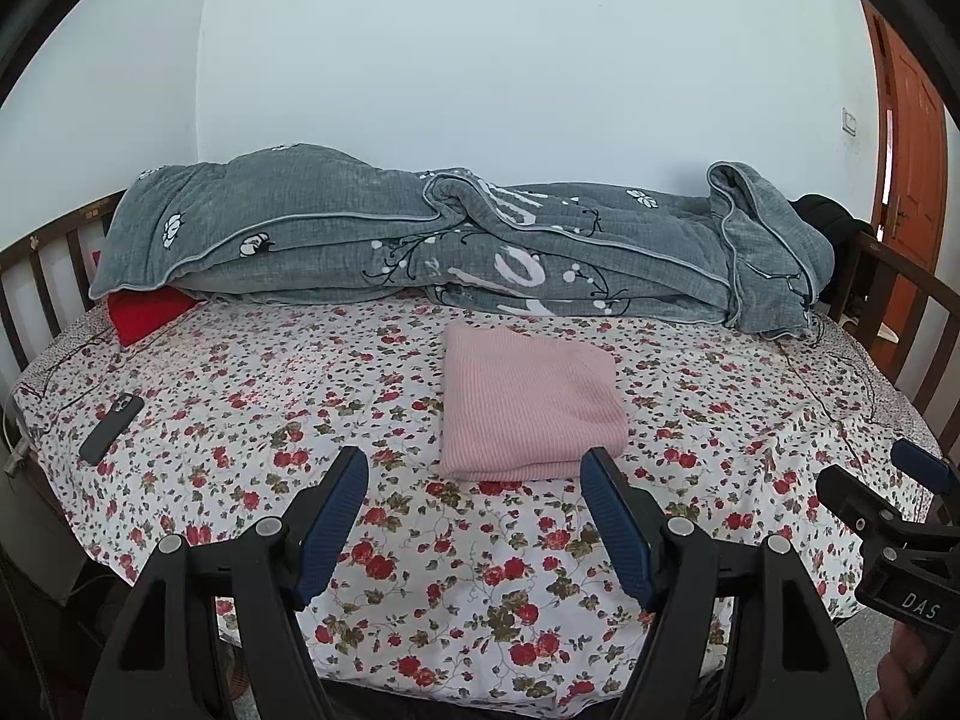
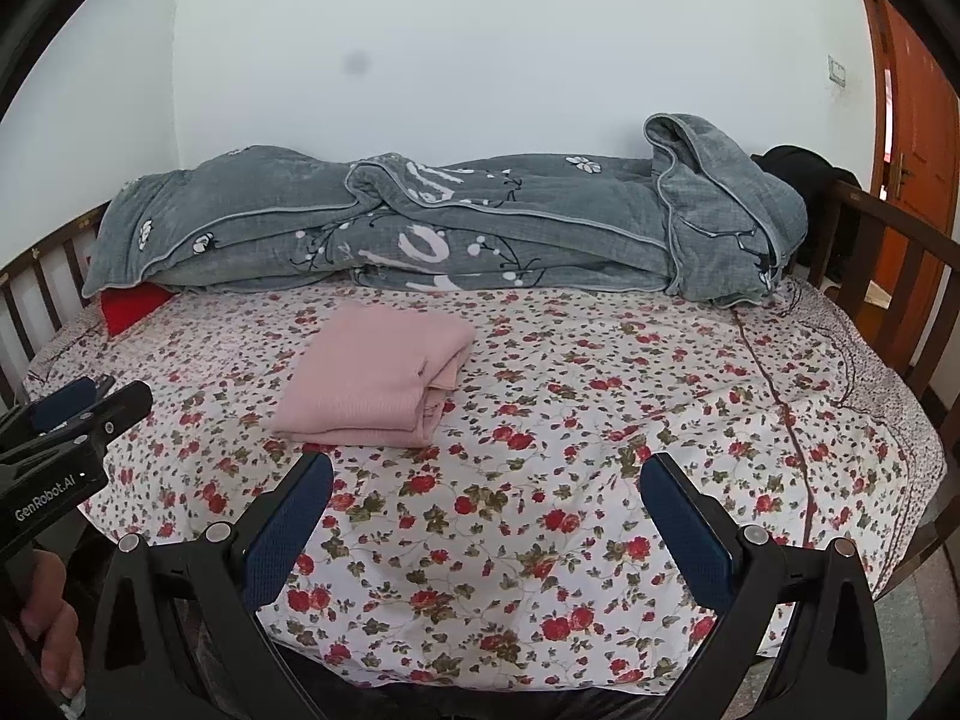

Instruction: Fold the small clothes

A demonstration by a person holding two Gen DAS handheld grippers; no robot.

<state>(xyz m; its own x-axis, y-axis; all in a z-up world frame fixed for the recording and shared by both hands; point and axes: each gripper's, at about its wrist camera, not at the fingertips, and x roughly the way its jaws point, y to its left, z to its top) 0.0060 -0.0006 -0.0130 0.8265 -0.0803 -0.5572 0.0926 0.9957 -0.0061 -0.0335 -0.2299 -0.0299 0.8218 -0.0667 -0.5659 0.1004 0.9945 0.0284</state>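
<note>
Folded pink sweater (image 1: 528, 405) lies on the floral sheet (image 1: 270, 420) (both grippers empty).

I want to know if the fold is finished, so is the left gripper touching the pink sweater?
Apart. In the right wrist view the left gripper hangs off to the side of the folded pink sweater, with bare floral sheet between them, jaws open and empty.

Plain white wall (image 1: 510, 60), wooden-railed bed (image 2: 888, 228), floral sheet (image 1: 300, 396), orange-brown door (image 1: 912, 138) at right.
</note>
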